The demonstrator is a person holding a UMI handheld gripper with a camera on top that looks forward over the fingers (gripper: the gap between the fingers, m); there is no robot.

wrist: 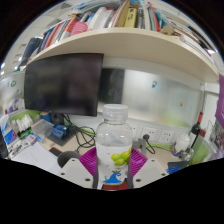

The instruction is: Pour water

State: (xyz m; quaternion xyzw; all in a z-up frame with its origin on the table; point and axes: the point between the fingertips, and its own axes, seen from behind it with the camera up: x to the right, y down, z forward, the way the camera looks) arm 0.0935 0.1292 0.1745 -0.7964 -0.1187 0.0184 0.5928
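A clear plastic water bottle with a white cap stands upright between my fingers, close in front of the camera. Its label shows green fruit and a blue mark. My gripper is shut on the bottle, with the left magenta pad and the right pad pressed against its sides. The bottle's base is hidden below the fingers. I see no cup or other vessel.
Beyond the bottle lies a cluttered desk with cables and small items. A dark monitor stands at the left, against a white wall. A shelf loaded with books runs overhead.
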